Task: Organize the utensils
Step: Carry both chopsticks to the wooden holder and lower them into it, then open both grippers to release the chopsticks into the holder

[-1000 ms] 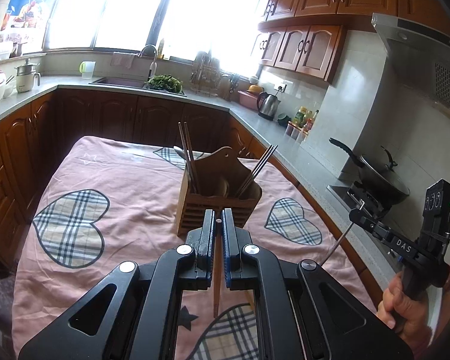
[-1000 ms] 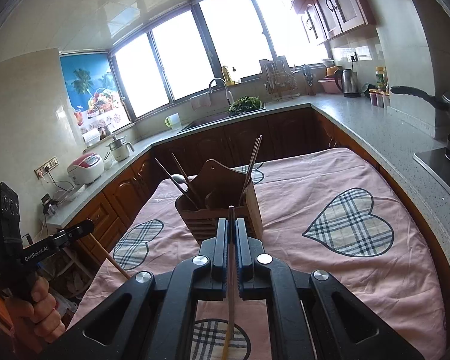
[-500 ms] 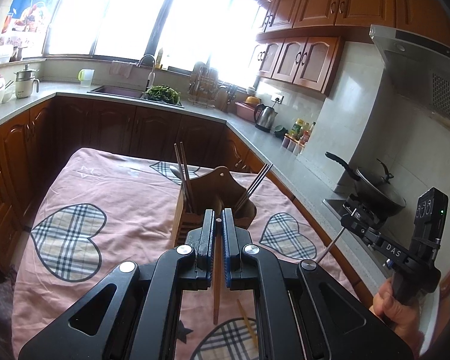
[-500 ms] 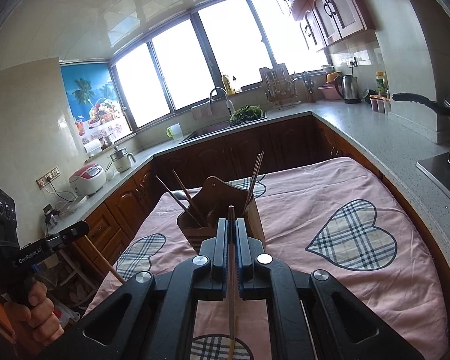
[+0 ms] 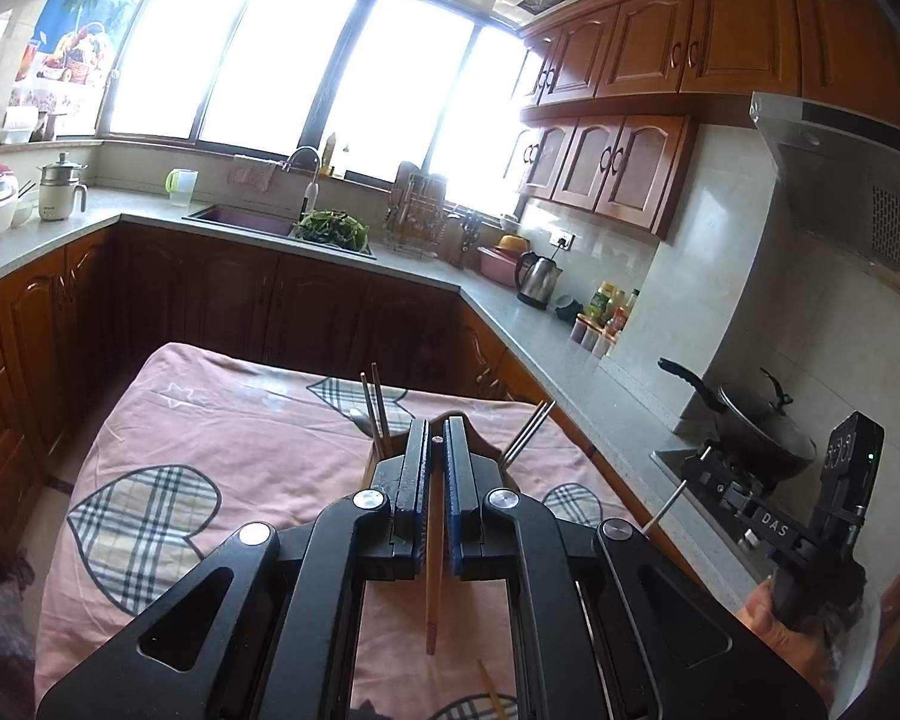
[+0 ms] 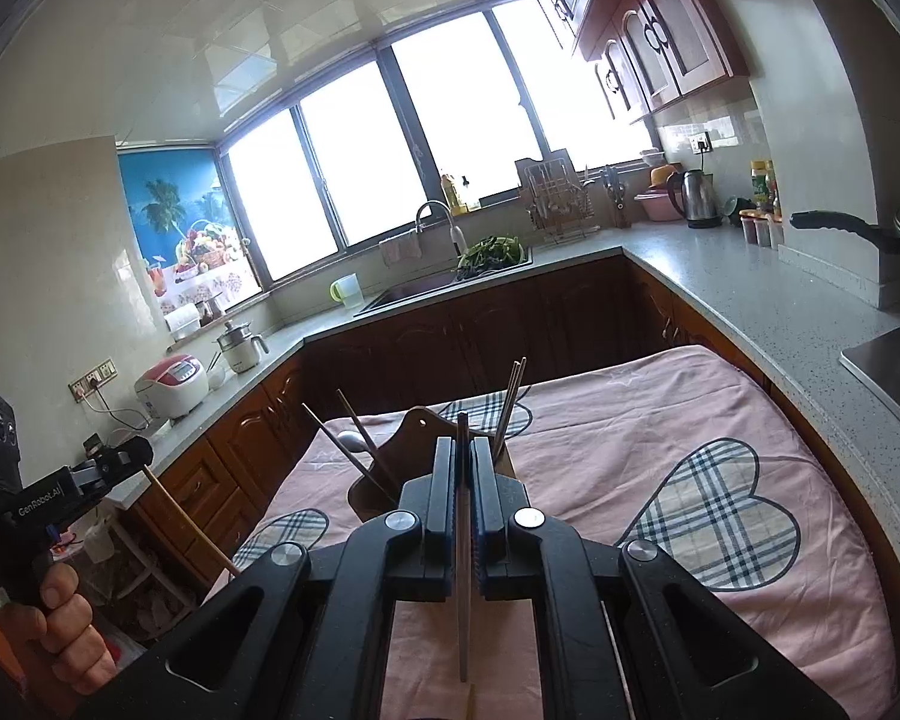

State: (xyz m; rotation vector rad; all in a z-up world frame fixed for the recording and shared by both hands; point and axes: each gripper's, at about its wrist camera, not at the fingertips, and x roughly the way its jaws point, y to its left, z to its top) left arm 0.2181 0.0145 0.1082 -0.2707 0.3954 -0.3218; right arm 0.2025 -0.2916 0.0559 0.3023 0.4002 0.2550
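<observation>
Left hand-held gripper (image 5: 431,444): jaws clenched on a wooden chopstick (image 5: 431,600), which hangs down between them, lower end above the pink cloth (image 5: 258,450). A second loose chopstick (image 5: 491,690) lies on the cloth at the near edge, just right of the held one.

Right hand-held gripper (image 6: 463,456): jaws clenched on a dark stick (image 6: 463,600), thin, near upright, top end poking above the fingertips. Material unclear; seen from the left camera it looks metallic (image 5: 666,505).

Each gripper shows in the other's view: right one at the far right of the left view, held by a hand (image 5: 774,618); left one at the far left of the right view, held by a hand (image 6: 60,624), wooden chopstick slanting down from it.

Just beyond both grippers, on the cloth-covered table: wooden utensil holder (image 6: 414,450), partly hidden by the fingers. Chopsticks (image 6: 354,444) stand in its left side, leaning left. Another pair (image 6: 513,402) stands in its right side. A spoon bowl (image 6: 349,438) peeks out at the left.

Far: counter (image 5: 498,300) wrapping the room, sink (image 5: 246,219), kettle (image 5: 537,279), wok (image 5: 750,426) on the stove at right, windows behind.
</observation>
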